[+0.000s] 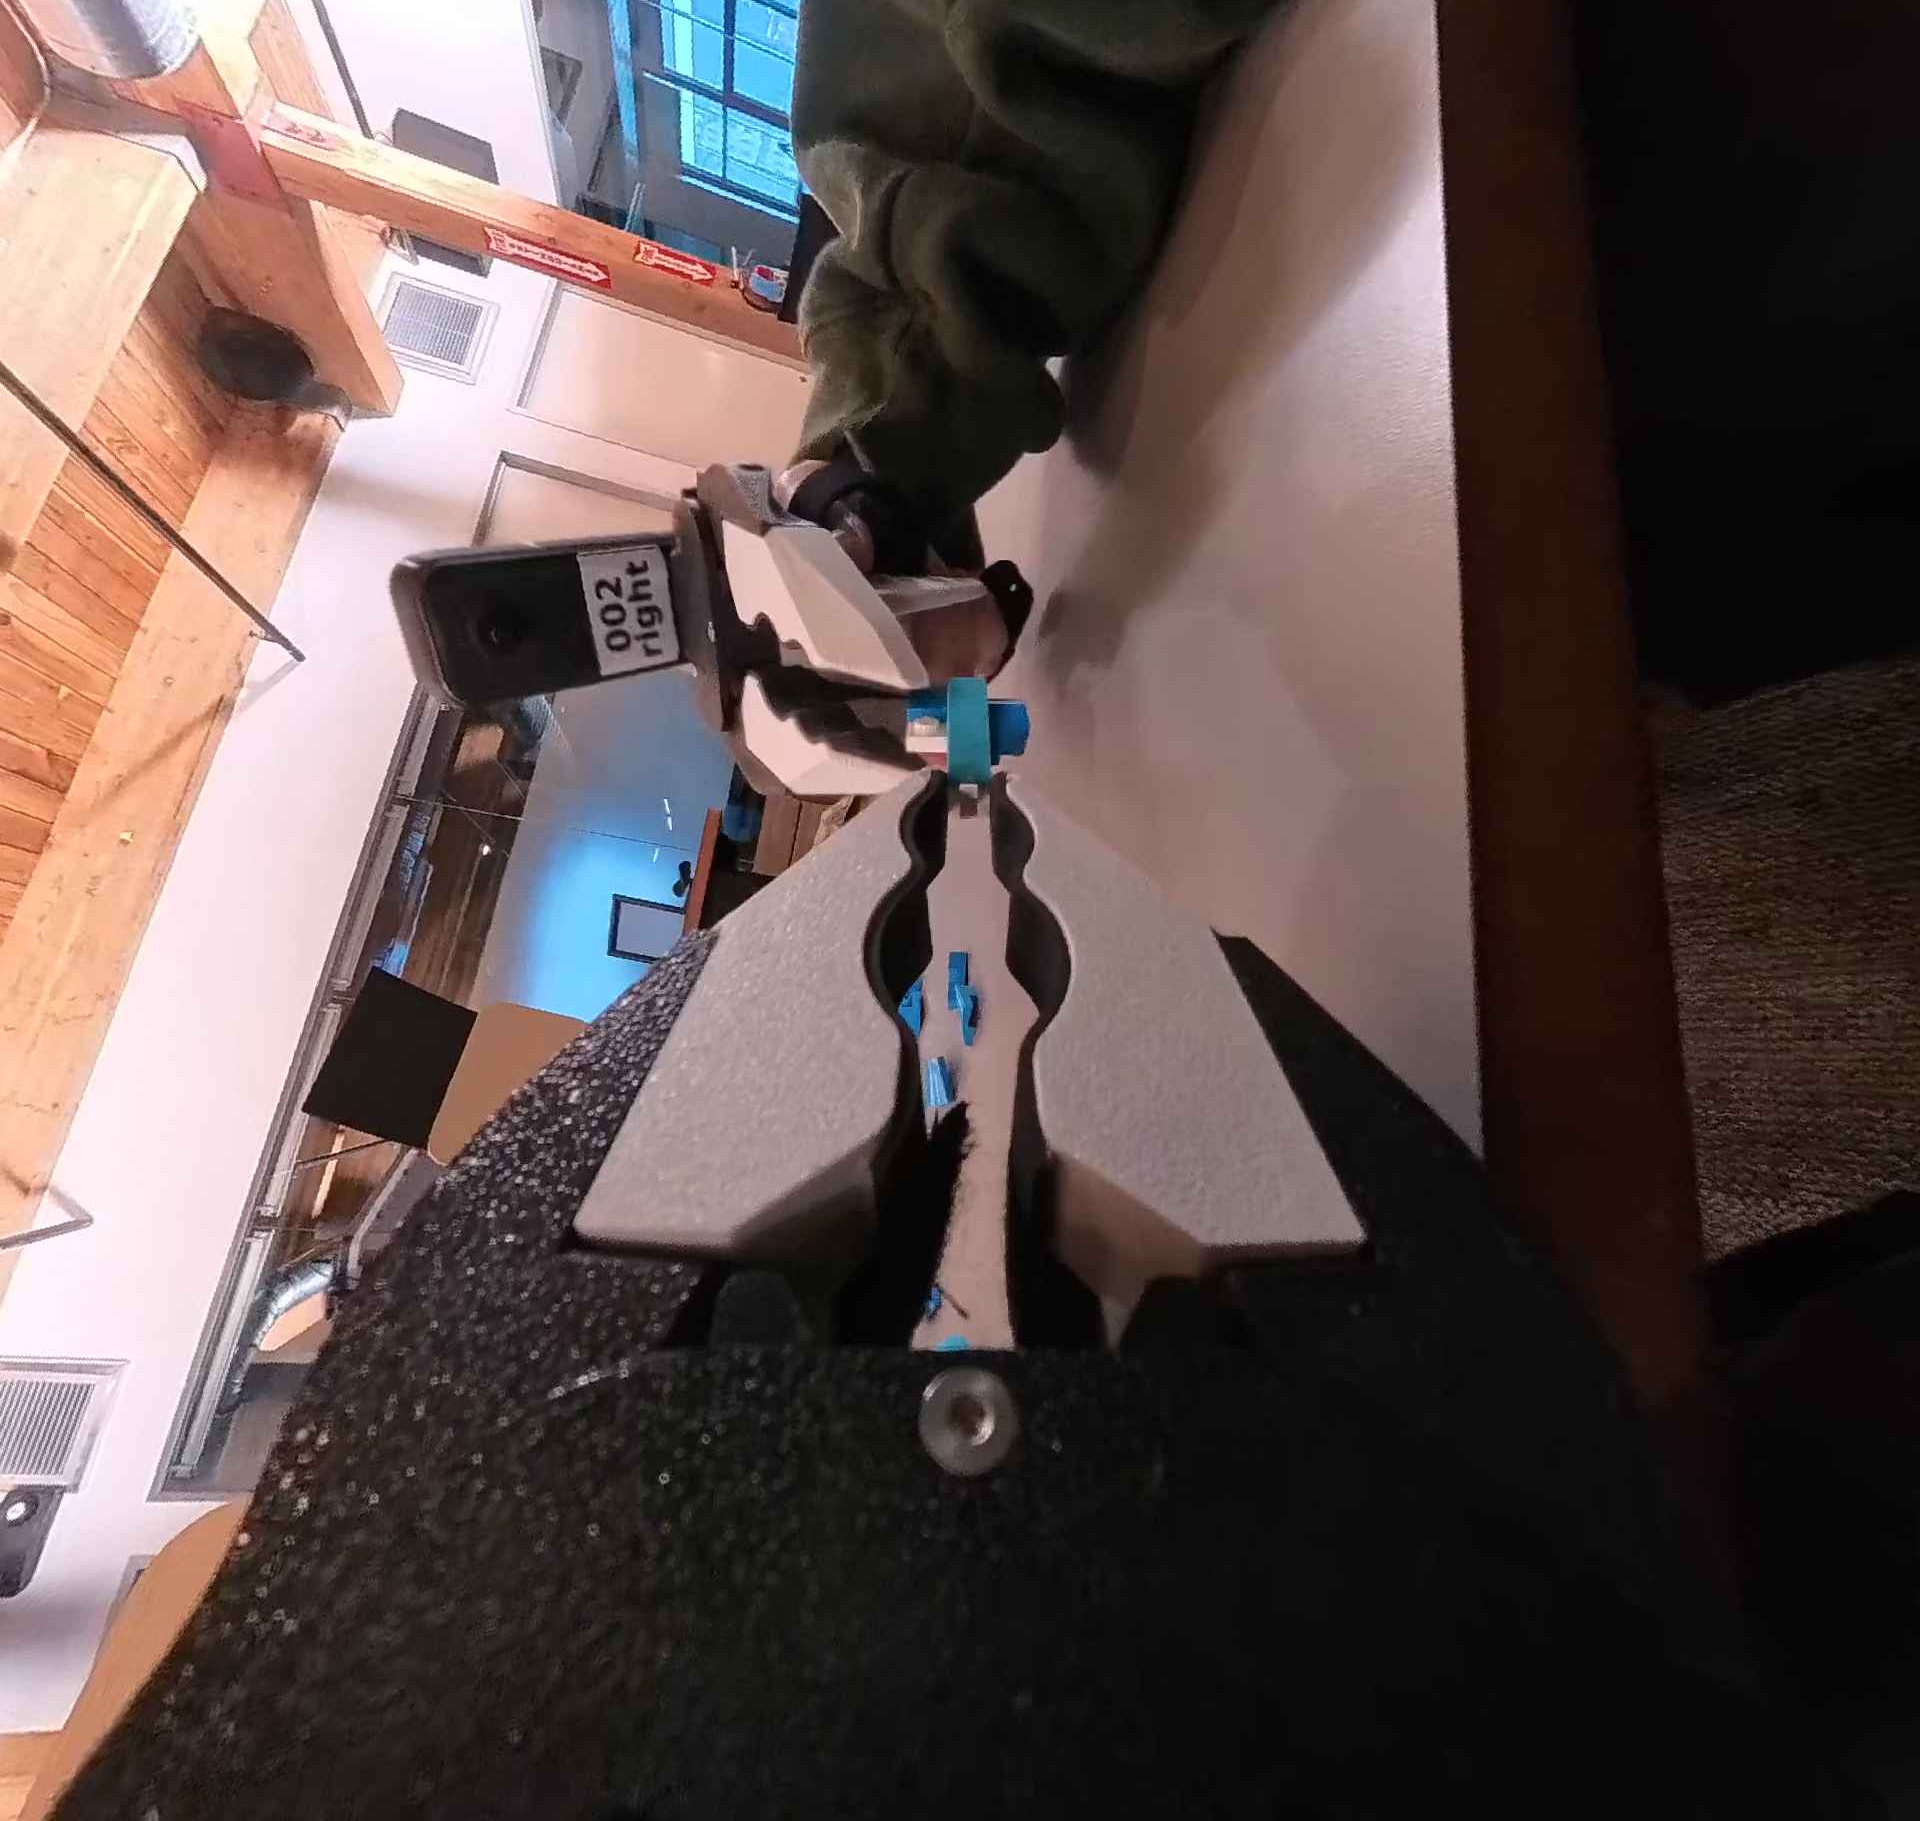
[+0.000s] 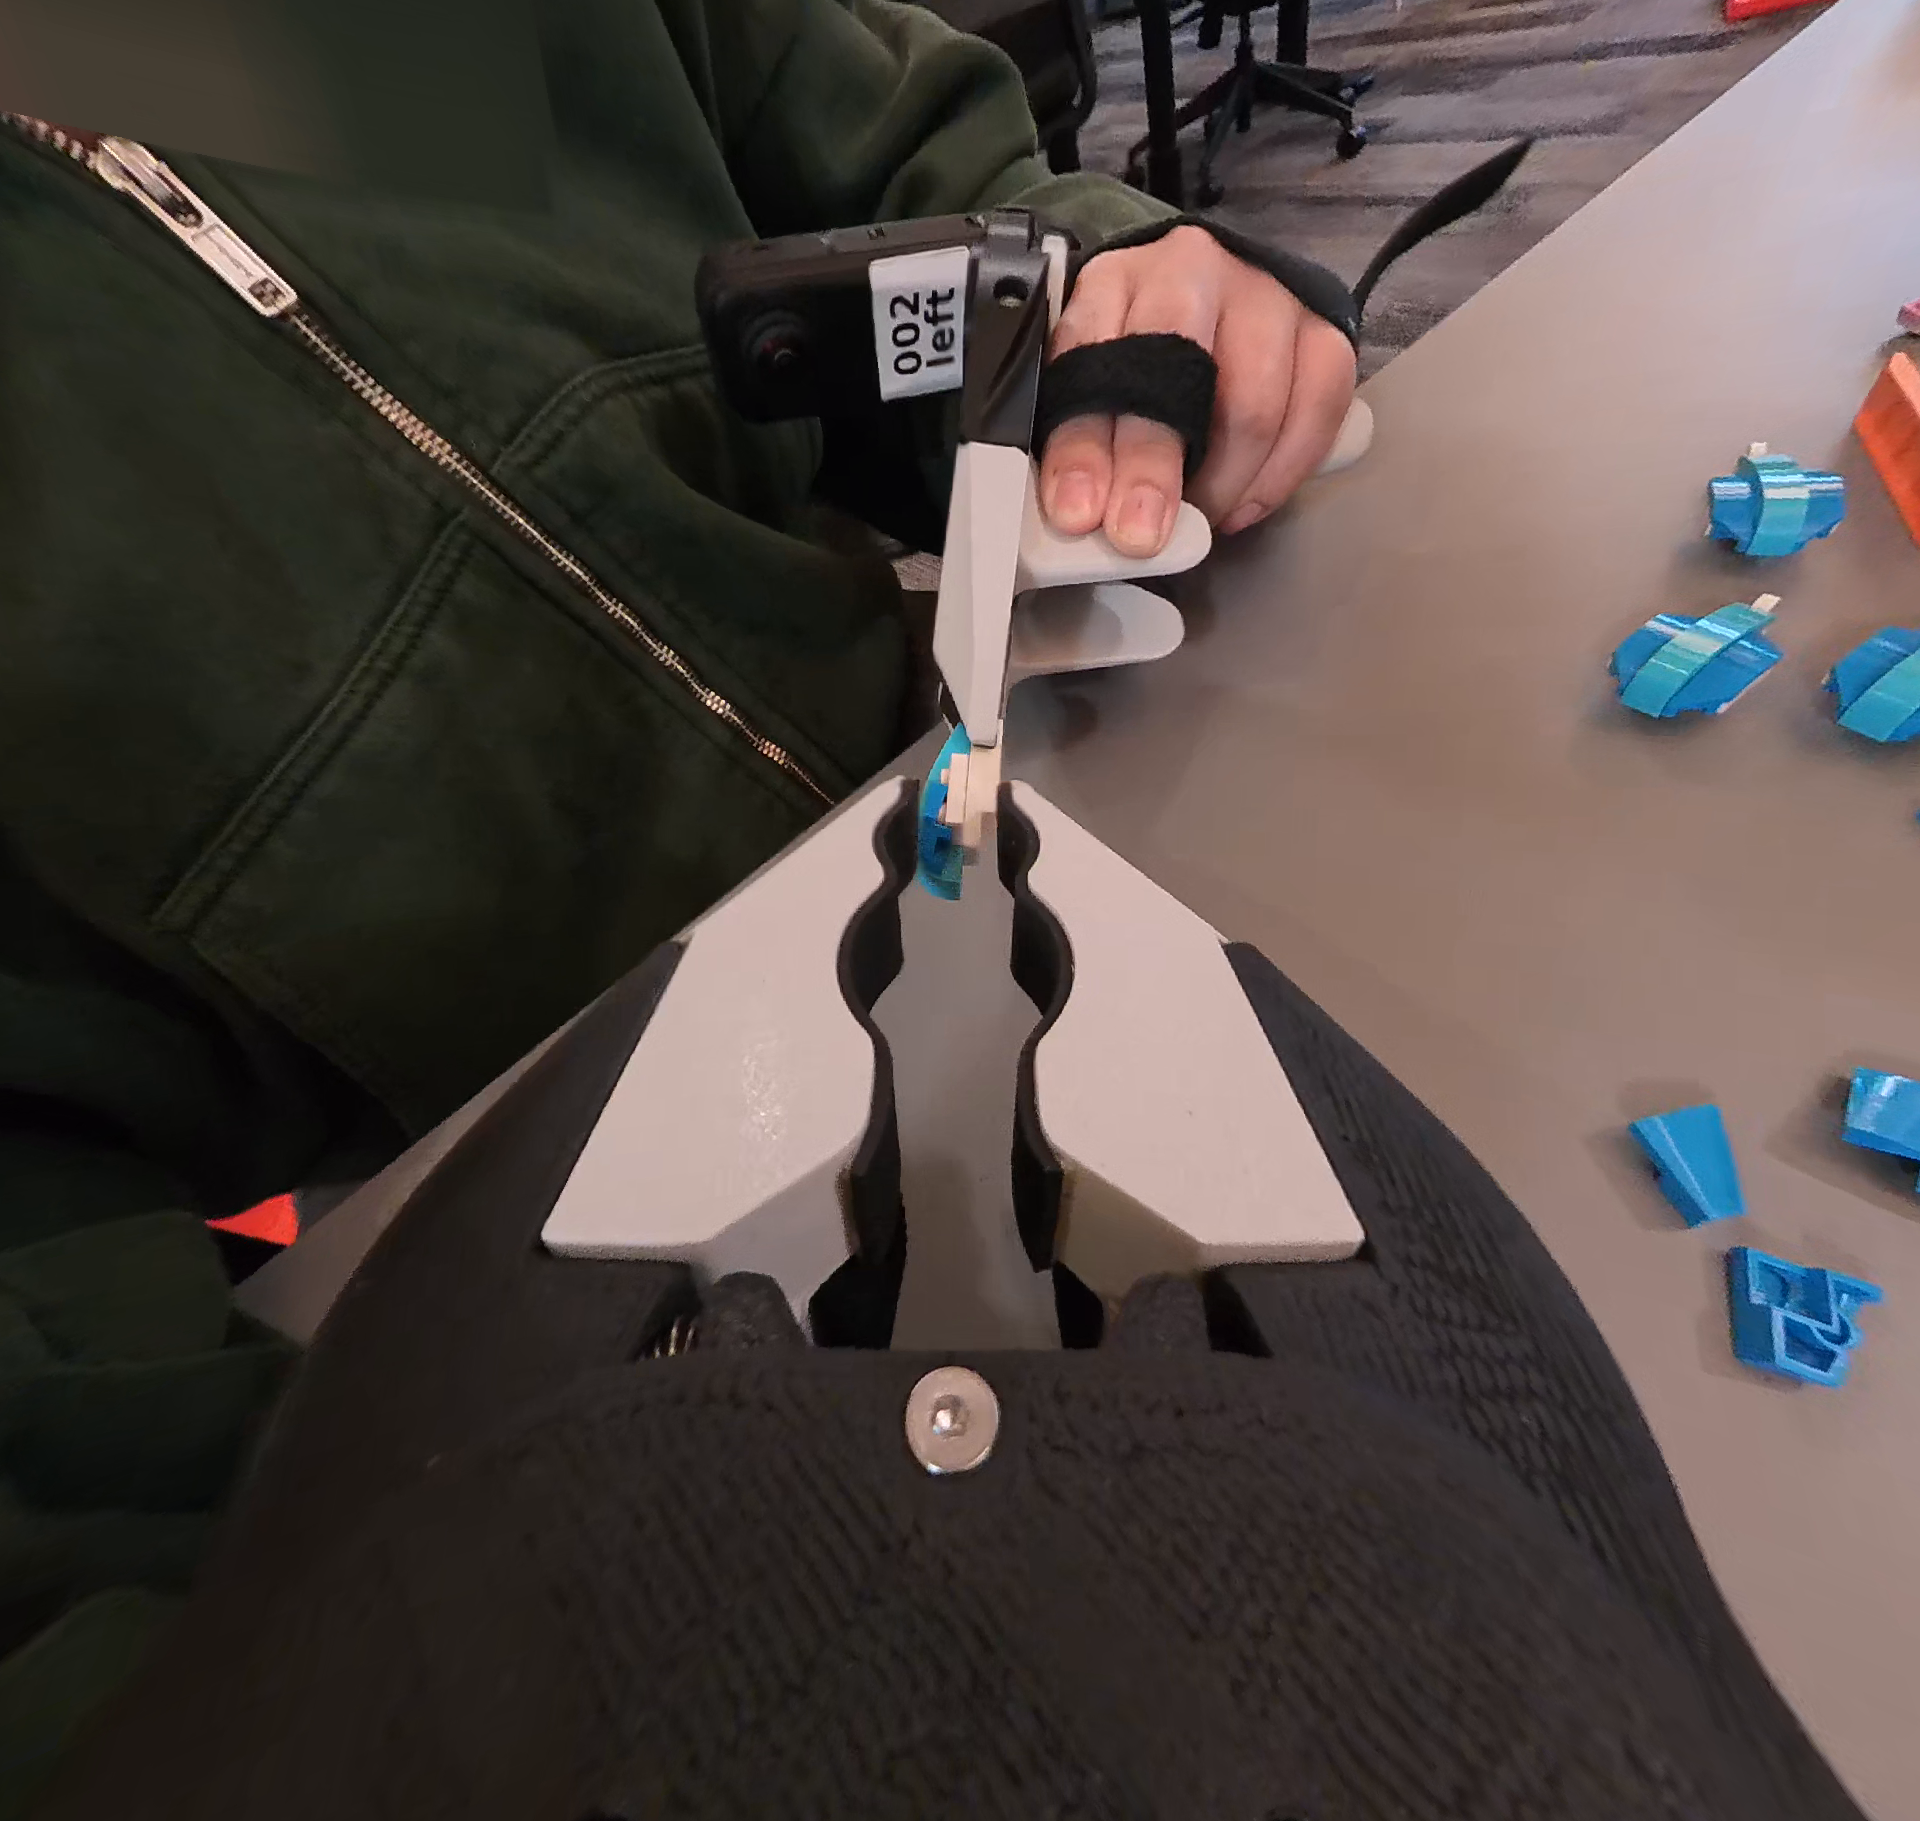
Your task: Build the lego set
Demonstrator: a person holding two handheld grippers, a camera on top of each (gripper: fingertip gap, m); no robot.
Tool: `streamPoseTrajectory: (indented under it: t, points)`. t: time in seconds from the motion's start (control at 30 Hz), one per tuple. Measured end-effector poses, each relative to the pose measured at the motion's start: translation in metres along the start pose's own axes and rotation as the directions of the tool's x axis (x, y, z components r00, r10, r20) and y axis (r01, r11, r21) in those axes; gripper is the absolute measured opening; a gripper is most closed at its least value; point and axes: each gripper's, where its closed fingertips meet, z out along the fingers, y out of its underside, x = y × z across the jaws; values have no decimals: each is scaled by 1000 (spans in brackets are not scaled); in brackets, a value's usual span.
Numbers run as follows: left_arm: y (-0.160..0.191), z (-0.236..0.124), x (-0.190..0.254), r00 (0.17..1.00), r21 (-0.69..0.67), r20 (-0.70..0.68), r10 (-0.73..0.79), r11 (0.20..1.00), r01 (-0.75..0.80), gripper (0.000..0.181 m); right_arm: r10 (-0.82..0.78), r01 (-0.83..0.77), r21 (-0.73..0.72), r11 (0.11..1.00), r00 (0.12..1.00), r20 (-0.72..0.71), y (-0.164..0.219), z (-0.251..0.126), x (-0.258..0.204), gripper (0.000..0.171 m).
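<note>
Both grippers meet tip to tip above the table edge, sharing one small blue-and-white model (image 2: 948, 826). The right gripper (image 2: 961, 815) is clenched on its blue body; the left gripper (image 1: 966, 792) pinches a white piece (image 1: 968, 801) at the model's end, seemingly pressing it home, though whether it is fully seated cannot be told. The jaws are pale grey plastic with wavy black rubber liners, set in rough-grained black housings. Outward, on the smooth grey table (image 2: 1455, 836), lie several similar finished blue models (image 2: 1688, 675) with curved striped tops, beside loose parts: a blue wedge (image 2: 1688, 1163) and an upturned hollow block (image 2: 1792, 1314). An orange object (image 2: 1891, 441) sits at the far right edge. Judged from this, the build is repetitive and partly done: a few units are assembled, one is in hand, and loose pieces remain. The person wears a dark green zipped hoodie (image 2: 416, 524).
</note>
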Motion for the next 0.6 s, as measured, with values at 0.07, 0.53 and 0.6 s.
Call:
streamPoseTrajectory:
  t: [0.07, 0.53, 0.6]
  points:
    - [0, 0, 0, 1000, 0, 2, -1, 1000, 1, 5, 18, -19, 17, 1000, 1000, 10, 0, -2, 0, 15]
    - [-1, -1, 0, 1000, 8, 3, 6, 1000, -6, 5, 22, -22, -2, 1000, 998, 57, 2, 0, -7, 4]
    - [-3, -1, 1, 1000, 21, -1, 0, 1000, 0, 5, 29, -29, -7, 1000, 996, 80, 3, 0, -9, 4]
